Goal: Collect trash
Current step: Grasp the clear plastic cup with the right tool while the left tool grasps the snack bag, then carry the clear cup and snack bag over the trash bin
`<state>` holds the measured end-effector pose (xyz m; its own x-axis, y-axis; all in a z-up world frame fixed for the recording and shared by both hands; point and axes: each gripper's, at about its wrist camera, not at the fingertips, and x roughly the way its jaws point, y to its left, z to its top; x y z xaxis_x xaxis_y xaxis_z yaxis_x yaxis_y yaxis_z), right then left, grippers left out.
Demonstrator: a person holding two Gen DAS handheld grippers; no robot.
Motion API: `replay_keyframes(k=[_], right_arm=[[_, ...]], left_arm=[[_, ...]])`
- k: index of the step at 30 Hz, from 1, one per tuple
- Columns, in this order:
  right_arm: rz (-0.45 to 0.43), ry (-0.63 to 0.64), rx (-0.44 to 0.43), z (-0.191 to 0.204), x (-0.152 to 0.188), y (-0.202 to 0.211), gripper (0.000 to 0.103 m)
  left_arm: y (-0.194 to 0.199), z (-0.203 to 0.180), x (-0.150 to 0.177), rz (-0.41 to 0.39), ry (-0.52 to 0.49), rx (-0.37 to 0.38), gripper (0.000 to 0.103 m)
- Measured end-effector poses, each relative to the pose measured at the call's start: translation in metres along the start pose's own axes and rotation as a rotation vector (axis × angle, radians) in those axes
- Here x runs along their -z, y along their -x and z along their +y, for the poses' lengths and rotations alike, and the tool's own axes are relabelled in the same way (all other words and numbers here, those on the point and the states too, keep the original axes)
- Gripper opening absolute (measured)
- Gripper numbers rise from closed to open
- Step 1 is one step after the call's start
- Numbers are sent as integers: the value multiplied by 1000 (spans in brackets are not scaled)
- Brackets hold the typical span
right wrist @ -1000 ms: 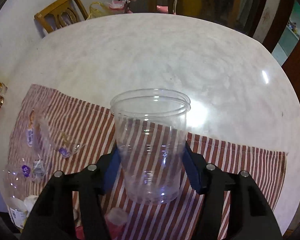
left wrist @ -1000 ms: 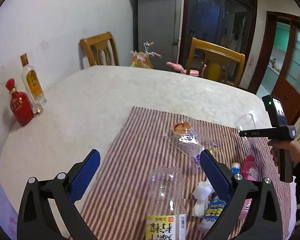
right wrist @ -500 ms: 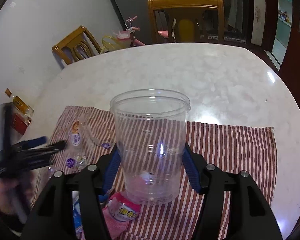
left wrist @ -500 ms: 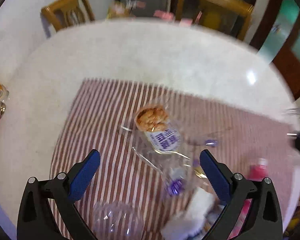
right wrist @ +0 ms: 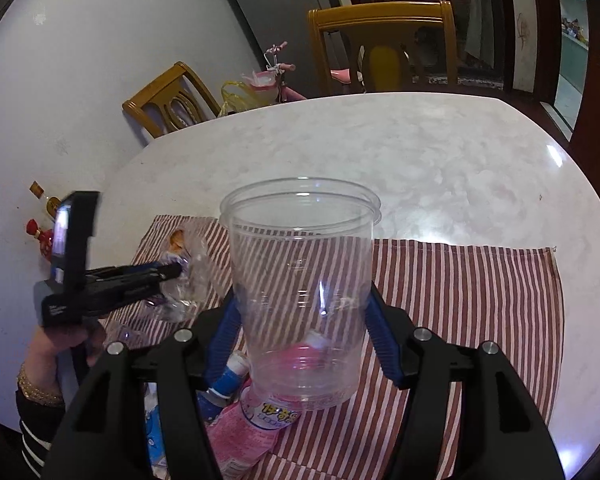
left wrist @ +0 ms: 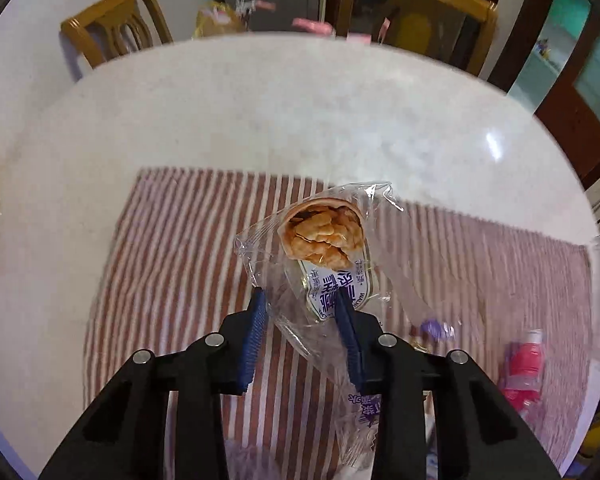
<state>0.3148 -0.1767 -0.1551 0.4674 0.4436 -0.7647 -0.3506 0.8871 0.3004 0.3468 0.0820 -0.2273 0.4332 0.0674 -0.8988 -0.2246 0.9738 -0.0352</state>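
The wrapper (left wrist: 324, 264) between your left claw's (left wrist: 302, 312) jaws is thin, crinkly clear film, nearly weightless and slippery, so pinch a bunched fold low down, as you do now; the jaws have just been closing and press it from both sides over the striped cloth (left wrist: 172, 248). It shows a printed biscuit picture and a purple-lettered label. To the right, your other claw (right wrist: 302, 316) grips a stiff, light clear cup (right wrist: 300, 280) by its lower walls, upright above the cloth.
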Motion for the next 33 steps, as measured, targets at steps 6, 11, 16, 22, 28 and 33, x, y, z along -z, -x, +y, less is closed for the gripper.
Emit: replay_keyframes(k=[6, 11, 16, 22, 28, 33], right_arm=[[-34, 6, -20, 10, 3, 22, 60], [-77, -1, -34, 19, 14, 52, 60], [-132, -24, -13, 13, 35, 100, 60], [-207, -140, 97, -30, 97, 172, 60], [-165, -387, 361, -119, 215, 234, 60], [-12, -664, 565, -203, 339, 247, 60]], left_arm=[[82, 1, 32, -153, -116, 6, 34], [143, -15, 67, -220, -167, 70, 34], [191, -51, 92, -280, -242, 158, 34], [222, -103, 125, -310, -351, 263, 34], [242, -171, 176, -306, -491, 413, 34], [257, -224, 222, -263, -594, 513, 35]])
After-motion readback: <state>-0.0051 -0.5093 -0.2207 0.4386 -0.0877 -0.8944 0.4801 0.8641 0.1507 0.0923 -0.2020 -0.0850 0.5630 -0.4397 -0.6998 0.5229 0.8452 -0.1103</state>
